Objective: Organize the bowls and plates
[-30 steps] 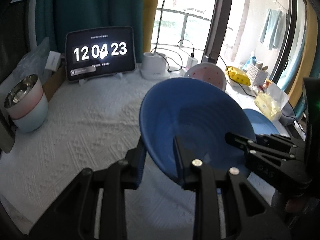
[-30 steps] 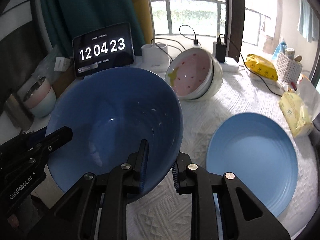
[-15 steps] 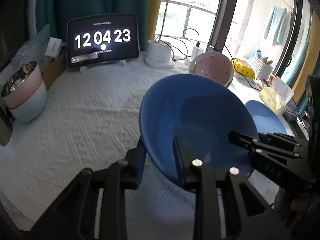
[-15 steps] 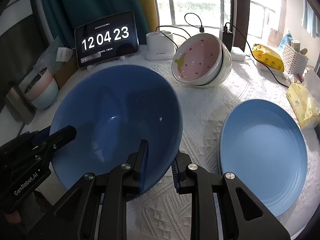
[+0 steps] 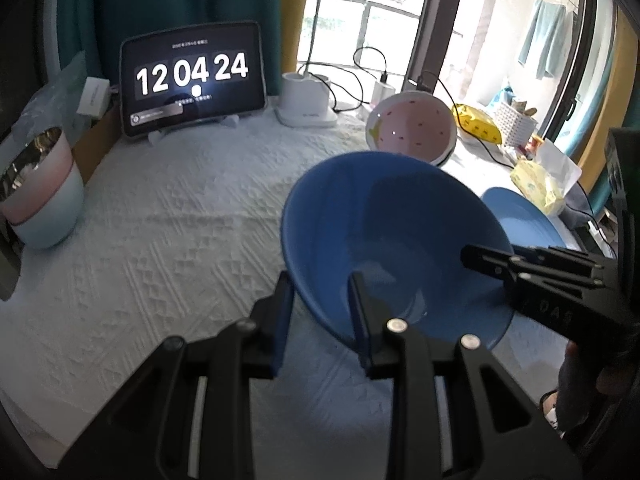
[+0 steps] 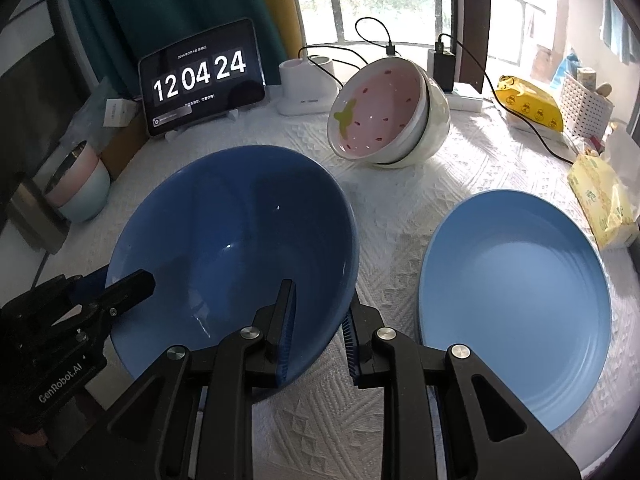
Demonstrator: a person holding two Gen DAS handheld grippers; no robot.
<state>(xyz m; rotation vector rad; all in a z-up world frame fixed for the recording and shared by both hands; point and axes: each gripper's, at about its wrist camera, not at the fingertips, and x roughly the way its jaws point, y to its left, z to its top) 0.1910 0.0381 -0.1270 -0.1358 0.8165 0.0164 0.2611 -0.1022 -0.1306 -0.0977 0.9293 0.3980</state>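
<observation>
Both grippers, left (image 5: 320, 312) and right (image 6: 318, 332), are clamping the blue bowl (image 6: 240, 240) by opposite rims, fingers nearly closed, now carrying it nearer the blue plate (image 6: 516, 292).

a home: curtains (image 5: 180, 12), balcony laundry (image 5: 544, 40), tabletop clock (image 5: 192, 76).

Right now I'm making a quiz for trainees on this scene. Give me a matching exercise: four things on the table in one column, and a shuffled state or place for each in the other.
Things:
1. dark blue bowl
2. light blue plate
3. strawberry bowl
4. pink and pale blue cups

States:
A. tipped on its side near the chargers
B. stacked upright at the table's left edge
C. gripped at its rim by both the left gripper and the right gripper
D. lying flat on the white cloth, untouched

Pairs: 1-C, 2-D, 3-A, 4-B
</observation>
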